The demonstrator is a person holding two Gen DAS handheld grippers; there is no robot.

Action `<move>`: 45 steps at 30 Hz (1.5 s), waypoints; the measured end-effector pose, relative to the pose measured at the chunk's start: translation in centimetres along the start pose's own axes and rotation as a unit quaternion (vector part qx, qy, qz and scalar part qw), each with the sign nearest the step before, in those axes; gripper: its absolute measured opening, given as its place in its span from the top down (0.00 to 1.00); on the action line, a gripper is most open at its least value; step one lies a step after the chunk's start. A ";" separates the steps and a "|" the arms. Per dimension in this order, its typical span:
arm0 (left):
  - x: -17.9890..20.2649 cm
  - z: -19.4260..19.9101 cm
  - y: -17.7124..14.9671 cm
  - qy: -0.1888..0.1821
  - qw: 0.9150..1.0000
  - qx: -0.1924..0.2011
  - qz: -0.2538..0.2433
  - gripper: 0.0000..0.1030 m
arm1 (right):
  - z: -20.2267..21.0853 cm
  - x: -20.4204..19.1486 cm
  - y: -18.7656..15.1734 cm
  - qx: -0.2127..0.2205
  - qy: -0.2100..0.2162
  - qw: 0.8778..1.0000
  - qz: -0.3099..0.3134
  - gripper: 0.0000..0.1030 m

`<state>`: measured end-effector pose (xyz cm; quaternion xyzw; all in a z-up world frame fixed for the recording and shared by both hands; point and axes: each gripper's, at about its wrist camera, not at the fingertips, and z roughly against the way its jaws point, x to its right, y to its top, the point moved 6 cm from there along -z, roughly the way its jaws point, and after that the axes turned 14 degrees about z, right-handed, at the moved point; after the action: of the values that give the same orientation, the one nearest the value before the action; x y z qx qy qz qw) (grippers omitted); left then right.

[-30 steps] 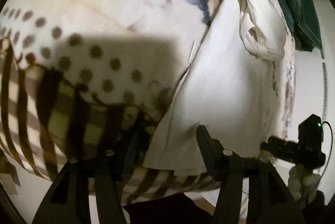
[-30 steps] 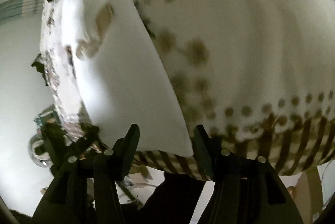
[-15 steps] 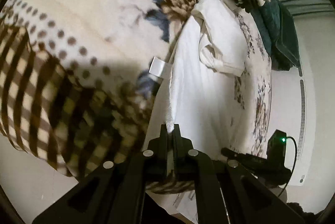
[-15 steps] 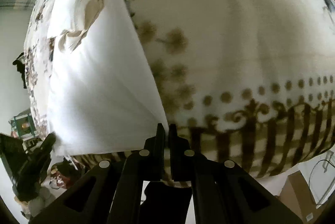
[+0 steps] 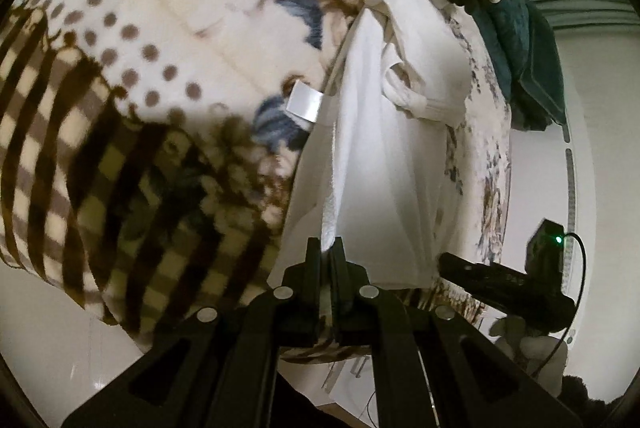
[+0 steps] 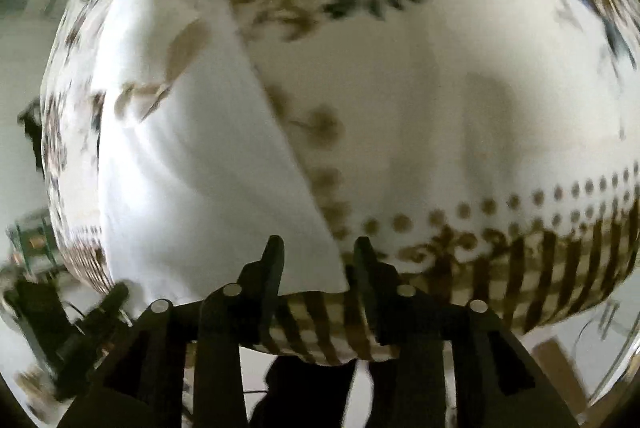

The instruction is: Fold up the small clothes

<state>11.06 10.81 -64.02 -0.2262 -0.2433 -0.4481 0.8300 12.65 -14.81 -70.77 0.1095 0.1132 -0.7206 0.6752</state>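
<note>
A small white garment (image 5: 380, 168) lies spread on a floral blanket (image 5: 160, 8) with a checked border. My left gripper (image 5: 326, 248) is shut on the garment's near left hem, which it holds raised so that the cloth hangs in folds. A white label (image 5: 306, 102) sticks out at that side seam. In the blurred right wrist view the garment (image 6: 200, 168) lies flat on the blanket (image 6: 420, 88). My right gripper (image 6: 318, 256) is opening, and the near right corner lies between its fingers with the pads off it.
Dark green folded clothes (image 5: 524, 68) and more pale cloth are piled at the far end of the bed. A black device with a green light (image 5: 544, 252) sits off the bed's right edge. Pale floor (image 5: 60, 328) shows beyond the blanket's near edge.
My left gripper went from open to shut on the hem and lifted it. My right gripper shut at the near right corner, then came apart again, and its view rose a little.
</note>
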 end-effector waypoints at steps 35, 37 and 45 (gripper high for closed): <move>-2.8 -6.0 -0.1 -0.069 0.994 -0.052 0.072 0.44 | -3.0 8.5 1.7 -0.047 0.238 0.963 -0.119 0.48; -2.5 -6.3 0.0 -0.057 0.995 -0.041 0.065 0.49 | -4.1 8.3 0.9 -0.061 0.254 0.958 -0.120 0.48; 1.2 -3.3 -0.3 -0.020 0.999 -0.019 0.027 0.94 | -2.6 6.0 0.1 -0.042 0.274 0.955 -0.105 0.93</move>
<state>12.02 8.00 -65.81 -0.2578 -0.2451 -0.4250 0.8323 12.33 -19.70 -75.14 0.2615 0.3349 -0.7247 0.5425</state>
